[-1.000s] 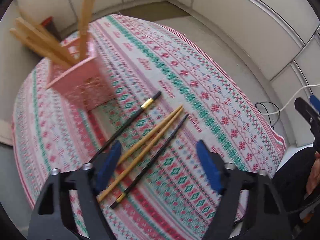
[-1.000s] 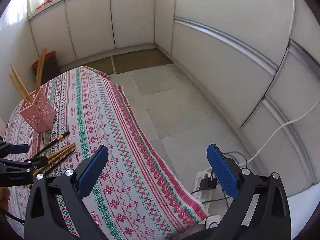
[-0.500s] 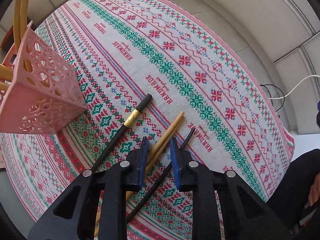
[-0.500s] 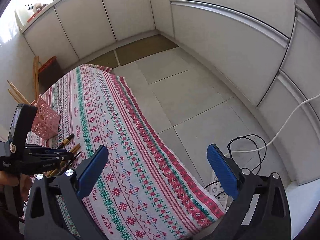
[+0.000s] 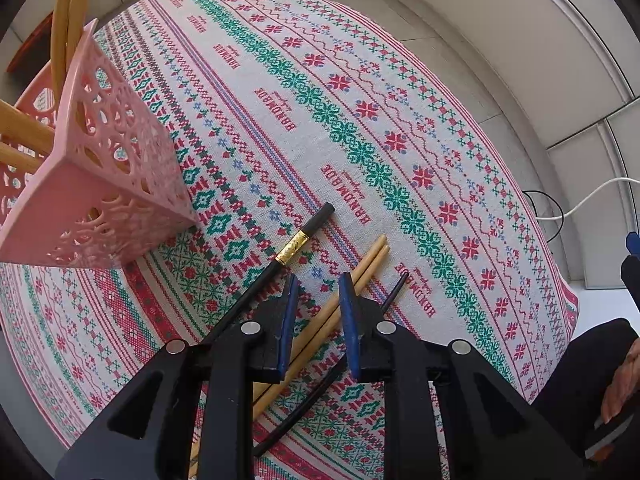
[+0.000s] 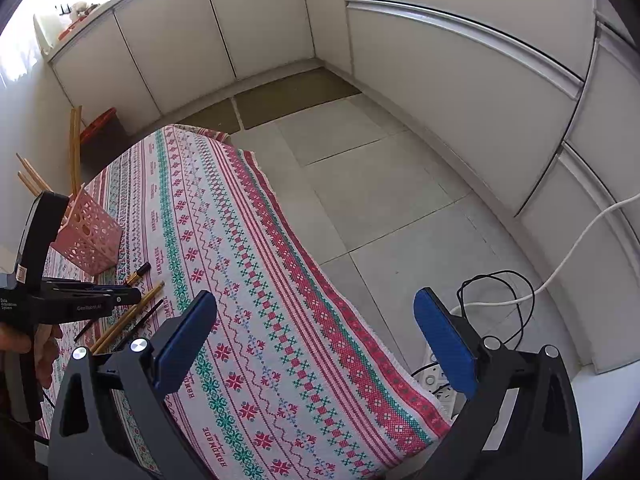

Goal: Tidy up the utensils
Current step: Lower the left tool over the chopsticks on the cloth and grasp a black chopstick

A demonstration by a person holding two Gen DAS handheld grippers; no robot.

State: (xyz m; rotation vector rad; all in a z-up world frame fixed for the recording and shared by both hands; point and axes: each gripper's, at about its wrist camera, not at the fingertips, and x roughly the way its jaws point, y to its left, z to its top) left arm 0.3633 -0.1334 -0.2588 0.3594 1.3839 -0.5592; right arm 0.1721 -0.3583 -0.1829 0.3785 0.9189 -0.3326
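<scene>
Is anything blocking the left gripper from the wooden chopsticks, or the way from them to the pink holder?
Nothing visible. The left gripper already straddles the wooden chopsticks, with black chopsticks lying on either side. Only bare tablecloth lies between them and the pink holder.

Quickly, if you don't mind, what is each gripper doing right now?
Left gripper: jaws nearly closed around the wooden chopsticks on the tablecloth; firm contact cannot be told.
Right gripper: open, holding nothing.

Two bamboo chopsticks (image 5: 352, 280) lay side by side between a gold-banded black chopstick (image 5: 296, 240) and a thin black chopstick (image 5: 394, 288); pink perforated plastic holder (image 5: 120, 168) stood nearby.
</scene>
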